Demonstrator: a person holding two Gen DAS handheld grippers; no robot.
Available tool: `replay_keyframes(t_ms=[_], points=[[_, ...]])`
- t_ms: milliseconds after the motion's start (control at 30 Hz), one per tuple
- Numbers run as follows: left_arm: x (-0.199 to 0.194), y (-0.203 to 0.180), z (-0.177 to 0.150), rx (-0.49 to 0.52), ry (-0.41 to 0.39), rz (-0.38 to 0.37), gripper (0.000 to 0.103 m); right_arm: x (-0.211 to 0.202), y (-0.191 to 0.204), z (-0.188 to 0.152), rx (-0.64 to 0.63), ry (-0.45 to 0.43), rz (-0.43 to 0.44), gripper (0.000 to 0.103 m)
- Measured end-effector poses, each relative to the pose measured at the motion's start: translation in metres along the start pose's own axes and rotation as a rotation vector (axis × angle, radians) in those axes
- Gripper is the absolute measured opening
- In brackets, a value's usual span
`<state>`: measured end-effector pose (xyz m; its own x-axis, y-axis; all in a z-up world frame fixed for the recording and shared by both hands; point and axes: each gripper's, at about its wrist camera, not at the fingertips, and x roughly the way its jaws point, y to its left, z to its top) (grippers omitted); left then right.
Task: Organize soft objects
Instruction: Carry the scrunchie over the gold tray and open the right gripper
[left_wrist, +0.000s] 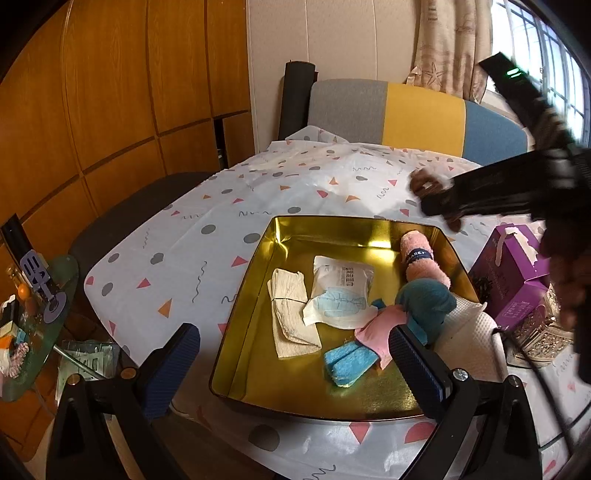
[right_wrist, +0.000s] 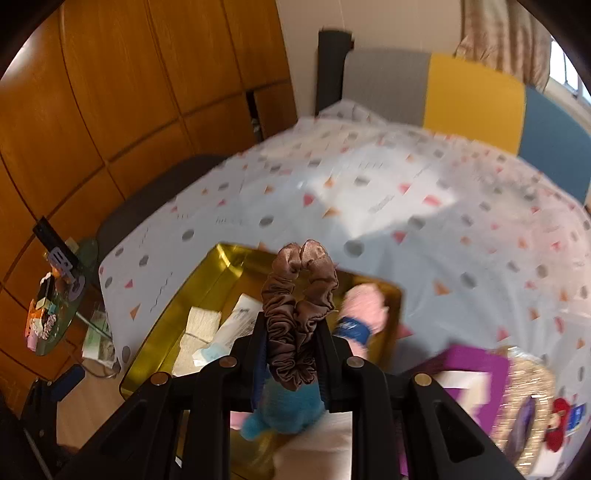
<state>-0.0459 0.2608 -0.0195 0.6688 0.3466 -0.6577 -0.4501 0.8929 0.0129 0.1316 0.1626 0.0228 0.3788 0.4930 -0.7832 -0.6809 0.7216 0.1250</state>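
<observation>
A gold tin tray (left_wrist: 258, 332) sits on the patterned tablecloth. In it lie a beige folded cloth (left_wrist: 291, 314), a white mask packet (left_wrist: 340, 288), a blue sponge (left_wrist: 349, 363), a pink cloth (left_wrist: 376, 332), a rolled pink towel (left_wrist: 424, 262) and a teal plush (left_wrist: 424, 302). My left gripper (left_wrist: 291, 365) is open and empty above the tray's near edge. My right gripper (right_wrist: 293, 328) is shut on a brown scrunchie (right_wrist: 295, 306) and holds it in the air above the tray (right_wrist: 207, 280); it also shows in the left wrist view (left_wrist: 439, 199).
A purple box (left_wrist: 513, 273) and a white paper towel (left_wrist: 465, 332) lie right of the tray, with a silver patterned container (left_wrist: 543, 336) beside them. A glass side table (left_wrist: 33, 332) with small items stands at left. A striped chair back (left_wrist: 417, 114) is behind the table.
</observation>
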Motion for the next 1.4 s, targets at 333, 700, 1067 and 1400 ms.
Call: replay_keyframes(t_ms=[333,700,1067,1400], points=[[0.009,0.009,-0.002,-0.032,0.023,0.003,0.103,0.050,0.024,-0.009,-0.002,0.059,0.056,0.022],[0.015,0.015,-0.004,-0.050,0.038,0.008,0.103,0.081,0.016,-0.007,0.050,0.097,0.030,0.044],[0.015,0.022,0.000,-0.092,0.054,-0.068,0.103,0.029,0.007,-0.016,0.053,-0.006,0.005,0.044],[0.004,0.004,-0.002,-0.012,0.041,-0.077,0.103,-0.057,-0.004,-0.044,-0.001,-0.177,0.007,0.044]])
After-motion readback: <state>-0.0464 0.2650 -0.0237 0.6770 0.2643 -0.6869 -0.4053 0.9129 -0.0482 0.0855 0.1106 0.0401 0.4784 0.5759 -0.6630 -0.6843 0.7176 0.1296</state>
